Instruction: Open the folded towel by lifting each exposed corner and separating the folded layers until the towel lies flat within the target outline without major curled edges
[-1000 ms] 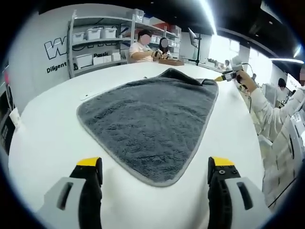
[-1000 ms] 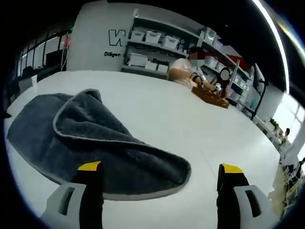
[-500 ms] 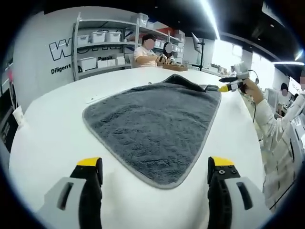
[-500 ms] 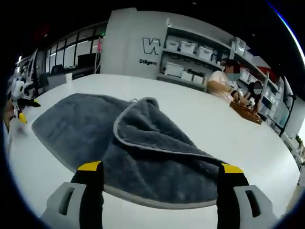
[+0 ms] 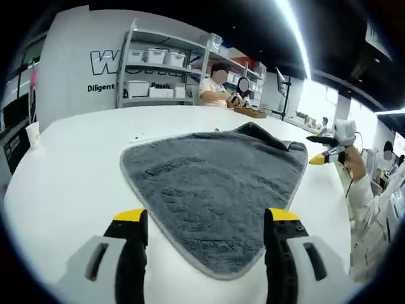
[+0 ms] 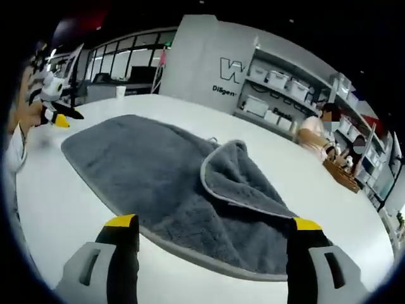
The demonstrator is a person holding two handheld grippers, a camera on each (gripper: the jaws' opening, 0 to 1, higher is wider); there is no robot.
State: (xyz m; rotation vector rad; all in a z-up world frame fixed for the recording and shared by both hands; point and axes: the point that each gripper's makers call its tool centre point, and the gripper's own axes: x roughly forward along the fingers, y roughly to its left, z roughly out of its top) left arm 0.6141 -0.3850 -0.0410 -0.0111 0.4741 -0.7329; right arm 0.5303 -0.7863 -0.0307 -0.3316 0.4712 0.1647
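Your right gripper (image 6: pixel 205 231) hovers with its jaws spread and empty just short of the grey towel (image 6: pixel 177 183), whose one remaining folded-over flap (image 6: pixel 237 180) lies straight ahead of it with its crease running away from you, so this hand is much the nearer to that corner. Your left gripper (image 5: pixel 205 225) is likewise spread and holds nothing, facing the flat near corner of the towel from the opposite side, with the flap at the far end from it. The towel rests on a white table (image 5: pixel 57 183), in a room with storage shelves (image 5: pixel 158 76) and seated people (image 5: pixel 218 88) behind.
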